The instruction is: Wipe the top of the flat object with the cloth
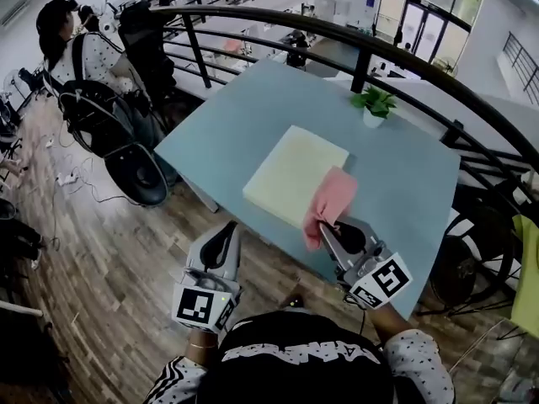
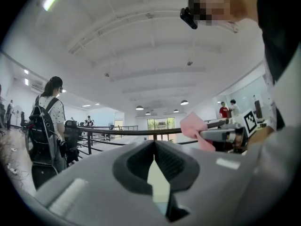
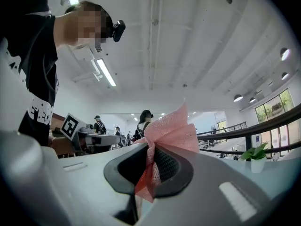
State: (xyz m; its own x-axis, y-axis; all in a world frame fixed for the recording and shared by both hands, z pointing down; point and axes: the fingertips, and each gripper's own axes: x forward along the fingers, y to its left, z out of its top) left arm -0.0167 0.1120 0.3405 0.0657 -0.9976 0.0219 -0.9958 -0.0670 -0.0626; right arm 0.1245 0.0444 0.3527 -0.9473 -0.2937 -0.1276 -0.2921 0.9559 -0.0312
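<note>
A flat pale yellow slab [image 1: 290, 173] lies on the blue table [image 1: 404, 183]. A pink cloth [image 1: 330, 202] droops over the slab's near right corner, and my right gripper [image 1: 325, 227] is shut on its near end. In the right gripper view the cloth [image 3: 171, 130] bunches out from between the jaws of the right gripper [image 3: 151, 150]. My left gripper [image 1: 226, 231] hangs off the table's near edge, left of the slab, shut with nothing in it. In the left gripper view its tips [image 2: 154, 144] meet, and the cloth [image 2: 192, 125] shows to the right.
A small potted plant [image 1: 373, 105] stands at the table's far edge. A curved black railing [image 1: 337, 34] runs behind the table. At the left a person with a backpack [image 1: 88, 66] stands by black chairs [image 1: 135, 171] on the wooden floor.
</note>
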